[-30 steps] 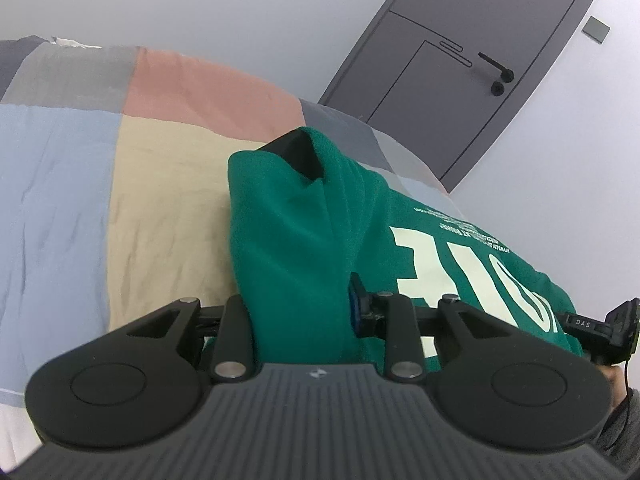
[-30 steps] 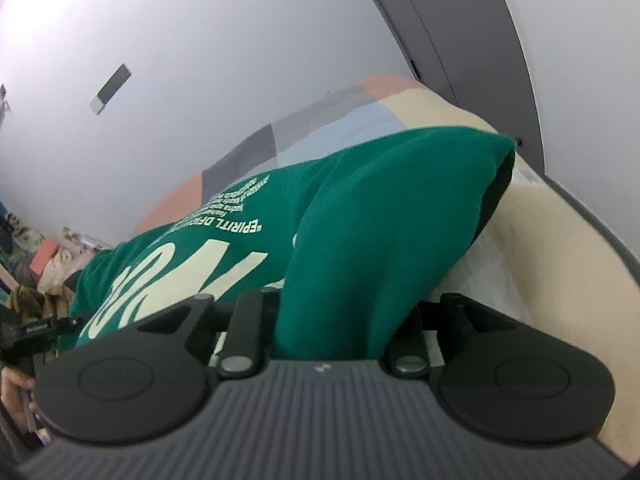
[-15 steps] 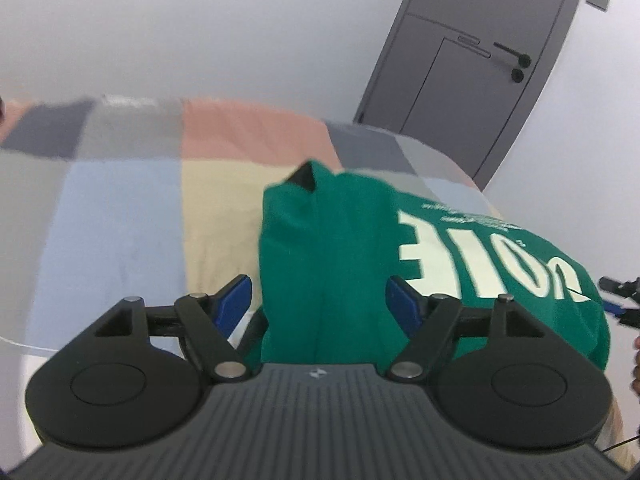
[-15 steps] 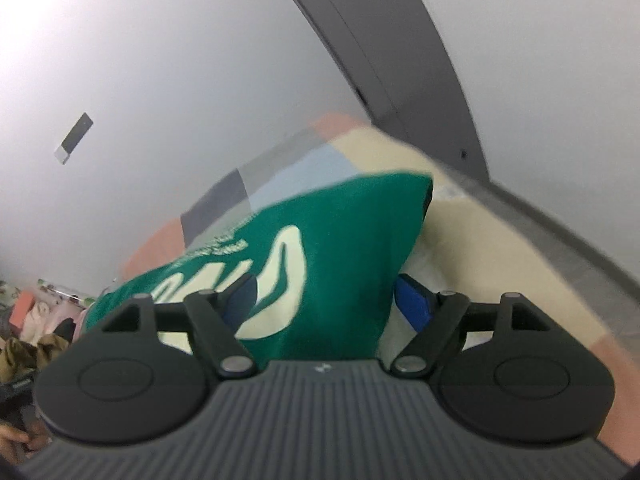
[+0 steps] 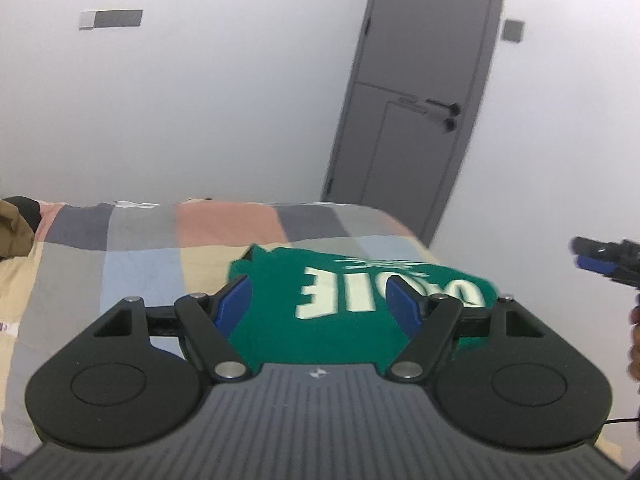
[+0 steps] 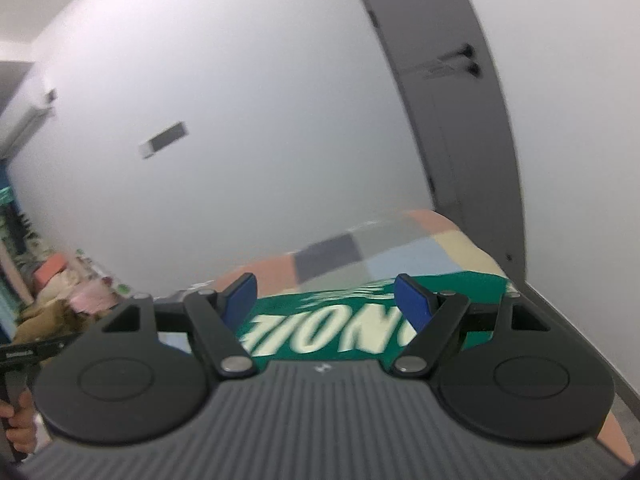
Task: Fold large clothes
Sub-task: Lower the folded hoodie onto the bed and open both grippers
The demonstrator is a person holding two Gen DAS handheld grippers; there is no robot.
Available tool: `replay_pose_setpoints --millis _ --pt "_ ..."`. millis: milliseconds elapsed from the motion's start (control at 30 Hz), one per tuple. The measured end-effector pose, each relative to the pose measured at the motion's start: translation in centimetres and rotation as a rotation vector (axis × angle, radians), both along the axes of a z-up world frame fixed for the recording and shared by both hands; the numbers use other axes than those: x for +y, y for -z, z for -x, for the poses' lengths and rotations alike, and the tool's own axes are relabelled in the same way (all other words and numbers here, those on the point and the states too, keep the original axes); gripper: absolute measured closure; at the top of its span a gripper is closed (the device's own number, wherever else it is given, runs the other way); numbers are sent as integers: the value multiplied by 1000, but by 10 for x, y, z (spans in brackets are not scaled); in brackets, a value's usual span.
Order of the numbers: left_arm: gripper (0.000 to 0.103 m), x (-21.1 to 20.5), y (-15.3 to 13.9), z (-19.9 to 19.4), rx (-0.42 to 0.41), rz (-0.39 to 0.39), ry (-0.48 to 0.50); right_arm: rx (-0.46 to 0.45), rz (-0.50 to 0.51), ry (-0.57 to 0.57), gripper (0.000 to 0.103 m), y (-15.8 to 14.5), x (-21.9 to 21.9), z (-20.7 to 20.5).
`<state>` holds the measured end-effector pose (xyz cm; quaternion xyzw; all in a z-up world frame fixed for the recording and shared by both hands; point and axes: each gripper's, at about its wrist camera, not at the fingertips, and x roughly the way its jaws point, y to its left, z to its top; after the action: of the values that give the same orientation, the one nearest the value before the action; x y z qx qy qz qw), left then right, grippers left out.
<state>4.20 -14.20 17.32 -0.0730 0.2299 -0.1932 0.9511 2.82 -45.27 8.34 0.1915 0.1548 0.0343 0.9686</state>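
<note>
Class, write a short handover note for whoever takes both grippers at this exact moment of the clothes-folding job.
Left gripper: open, empty, lifted clear above the garment.
Right gripper: open, empty, also clear of it.
Green sweatshirt: lies folded on the patchwork bedspread, printed letters up, near the bed's door-side corner.
Done: both held edges released; the fold is laid down.
Left: check the fold is neat; whether another fold is needed cannot be told.

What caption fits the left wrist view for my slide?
Open left tool above a folded green top on a patchwork bed.
</note>
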Motion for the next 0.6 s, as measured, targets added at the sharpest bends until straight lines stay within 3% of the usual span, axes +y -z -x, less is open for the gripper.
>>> replay_pose_setpoints --millis 233,600 --pt "25 -2 -10 76 -79 -58 11 -46 89 -67 25 -11 62 57" --pt "25 -1 27 131 -94 -70 24 -31 191 -88 25 17 125 107"
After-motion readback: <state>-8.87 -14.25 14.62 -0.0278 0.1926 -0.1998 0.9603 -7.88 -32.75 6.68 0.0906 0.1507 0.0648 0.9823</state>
